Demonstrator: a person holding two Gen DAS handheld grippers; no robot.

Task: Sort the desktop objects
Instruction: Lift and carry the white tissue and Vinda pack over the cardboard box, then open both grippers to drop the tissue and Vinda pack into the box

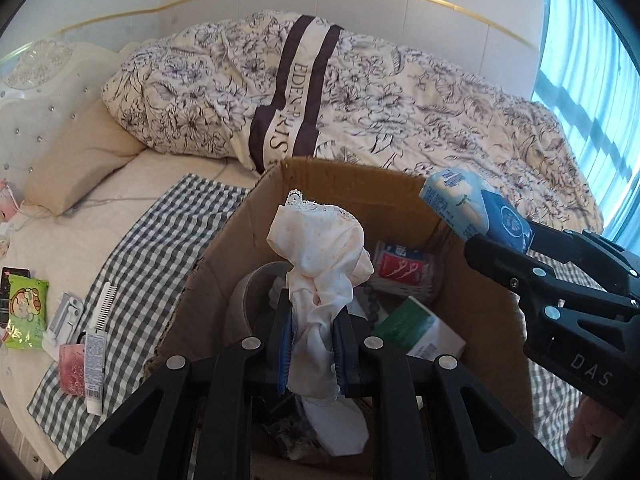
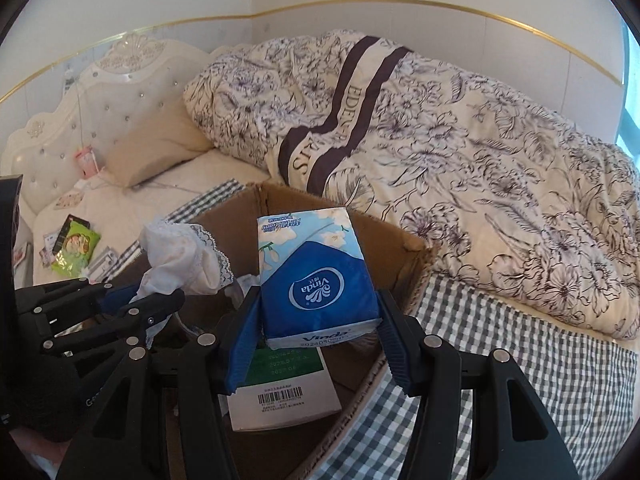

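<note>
Left wrist view.
- Left gripper point(image 1: 312, 354): black plastic fingers with ribbed blue pads, clamped on a white cloth point(image 1: 320, 264). The cloth is soft, crumpled and knotted, with a lace edge at its top; it rises ahead of the fingertips and hangs below them.
- Cardboard box point(image 1: 352, 184): brown, corrugated, open-topped, directly under and ahead of the gripper. Inside it, ahead and to the right: a red and white packet point(image 1: 404, 268) and a flat green and white carton point(image 1: 420, 328); to the left, a grey curved band point(image 1: 248, 296).
- Right gripper point(image 1: 500, 240): enters from the right, above the box's right wall, closed on a blue tissue pack point(image 1: 464, 208), a glossy, soft rectangle.
- Gingham cloth point(image 1: 160, 240): grey and white check, flat on the bed beneath the box. On it, left of the gripper: a white comb point(image 1: 105, 306), a white tube point(image 1: 94, 372), a pink packet point(image 1: 72, 368). A green snack bag point(image 1: 26, 312) lies further left.

Right wrist view.
- Right gripper point(image 2: 320, 320): blue pads pressed on both sides of the tissue pack point(image 2: 316, 276), held upright over the box point(image 2: 396, 240). The pack has a printed white oval logo and a flower pattern.
- The green and white carton point(image 2: 284, 384), with a barcode, lies under the pack, inside the box.
- Left gripper point(image 2: 136, 300): to the left, shut on the lace-edged cloth point(image 2: 180, 252) over the box.
- Floral quilt point(image 2: 440, 140): puffy, cream with dark line-drawn flowers, beyond the box.
</note>
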